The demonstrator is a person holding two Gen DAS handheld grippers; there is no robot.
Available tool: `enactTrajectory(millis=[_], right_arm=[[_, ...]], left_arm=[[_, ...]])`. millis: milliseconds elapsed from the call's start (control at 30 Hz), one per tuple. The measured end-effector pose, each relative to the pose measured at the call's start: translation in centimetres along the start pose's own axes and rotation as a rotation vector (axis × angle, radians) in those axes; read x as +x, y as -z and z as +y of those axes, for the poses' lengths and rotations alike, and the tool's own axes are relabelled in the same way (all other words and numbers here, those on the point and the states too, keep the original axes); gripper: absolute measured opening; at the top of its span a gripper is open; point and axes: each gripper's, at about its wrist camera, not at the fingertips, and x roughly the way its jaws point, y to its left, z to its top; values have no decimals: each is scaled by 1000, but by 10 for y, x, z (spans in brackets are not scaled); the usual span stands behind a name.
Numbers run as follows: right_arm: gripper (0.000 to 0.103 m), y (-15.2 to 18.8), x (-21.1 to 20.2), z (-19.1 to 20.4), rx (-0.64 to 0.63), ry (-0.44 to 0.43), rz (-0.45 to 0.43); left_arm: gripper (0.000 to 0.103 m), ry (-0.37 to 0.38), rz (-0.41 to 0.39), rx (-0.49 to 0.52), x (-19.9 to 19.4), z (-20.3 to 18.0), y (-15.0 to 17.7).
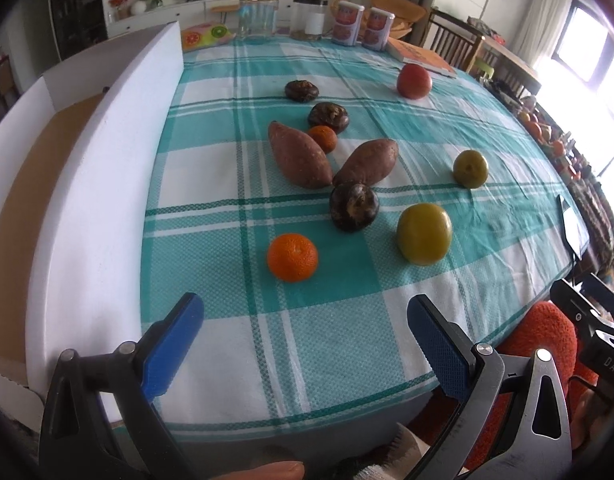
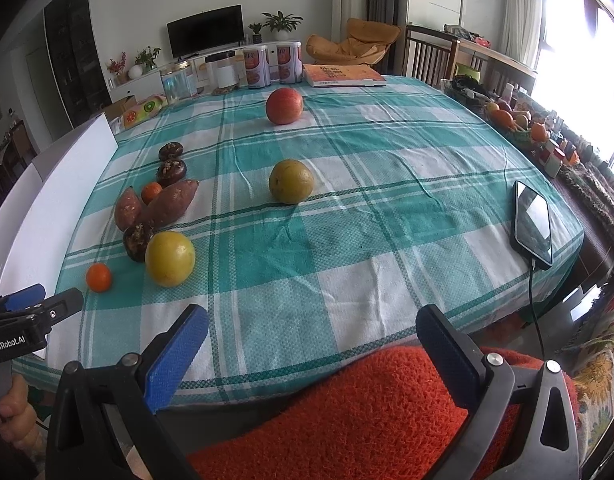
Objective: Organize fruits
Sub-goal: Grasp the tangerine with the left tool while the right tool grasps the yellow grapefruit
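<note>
Seemingly nothing's picked yet: left gripper [image 1: 305,344] and right gripper [image 2: 313,354] gape wide, empty; nearest tangerine [image 1: 292,257] sits at twelve o'clock, box [image 1: 103,184] at nine, so reach first

Two sweet potatoes [image 1: 331,160] are lying mid-table, a box [image 1: 107,184] standing to their left, an apple [image 1: 414,81] sitting behind, a phone [image 2: 533,224] lying far right
</note>
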Motion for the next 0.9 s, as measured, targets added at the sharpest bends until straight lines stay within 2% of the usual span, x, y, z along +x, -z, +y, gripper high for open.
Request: enactTrajectory(millis=[167, 333, 500, 567, 833, 900], right_arm=[[103, 3, 2, 5, -11, -18, 5], [103, 4, 0, 5, -8, -27, -1], [103, 5, -2, -3, 16, -26, -4], [103, 5, -1, -5, 25, -27, 1], [103, 5, 3, -3, 20, -37, 9], [103, 6, 4, -2, 19, -41, 12]], left_arm=[[102, -1, 27, -19, 13, 4, -3], [102, -45, 38, 34, 40, -4, -12], [102, -82, 85, 92, 70, -12, -9], [102, -104, 48, 129, 69, -16, -6], [103, -64, -25, 162, 64, -9, 1], [103, -54, -19, 176, 64, -8, 0]])
